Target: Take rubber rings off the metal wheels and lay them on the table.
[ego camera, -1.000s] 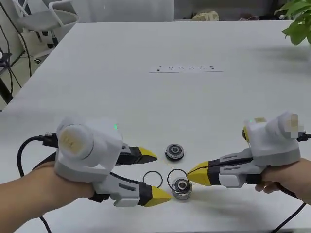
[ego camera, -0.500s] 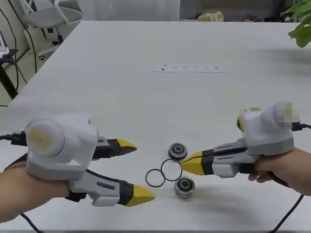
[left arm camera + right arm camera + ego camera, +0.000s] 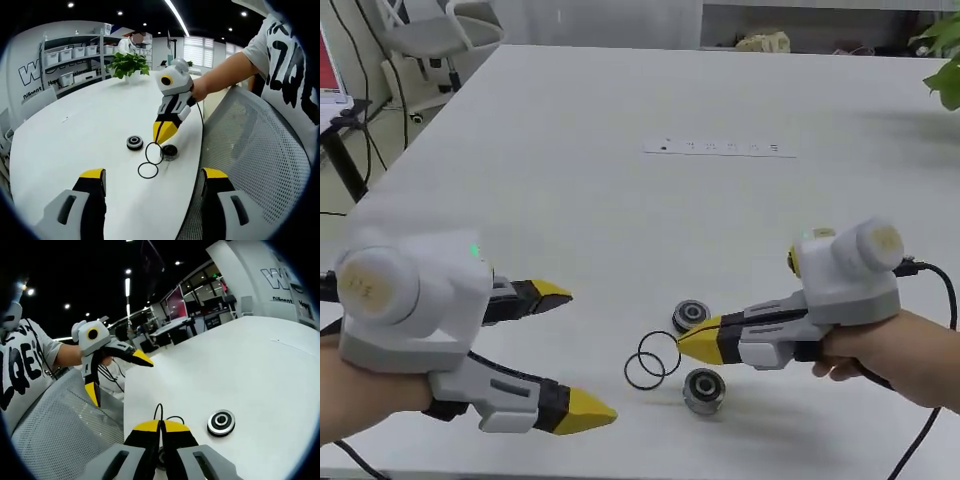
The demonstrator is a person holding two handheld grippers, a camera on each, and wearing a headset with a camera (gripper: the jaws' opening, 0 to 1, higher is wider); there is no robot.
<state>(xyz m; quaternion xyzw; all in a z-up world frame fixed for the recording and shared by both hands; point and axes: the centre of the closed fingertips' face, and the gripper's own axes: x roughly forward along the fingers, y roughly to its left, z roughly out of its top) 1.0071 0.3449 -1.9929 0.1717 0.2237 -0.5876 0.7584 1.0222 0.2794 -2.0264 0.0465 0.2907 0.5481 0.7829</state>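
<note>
The right claw is shut tight, and its yellow tips pinch the edge of a black rubber ring. In the right gripper view this ring shows as a thin black line sticking up from between the two closed jaws. The ring hangs low over the white tabletop, and I cannot tell if it touches it. A second ring lies flat on the tabletop just to the left of the first one and a bit nearer. In the head view the two rings cross over each other. Two small metal wheels sit close by. The near wheel is just under the right claw and looks shiny and grey. The far wheel sits a little behind the claw tips and looks dark around its edge. The left claw is off to the left, apart from the rings and wheels. Its jaws are wide apart and it holds nothing. Far back on the tabletop lies a thin white strip. A green plant peeks in at the far right, and a chair stands past the far left corner.
</note>
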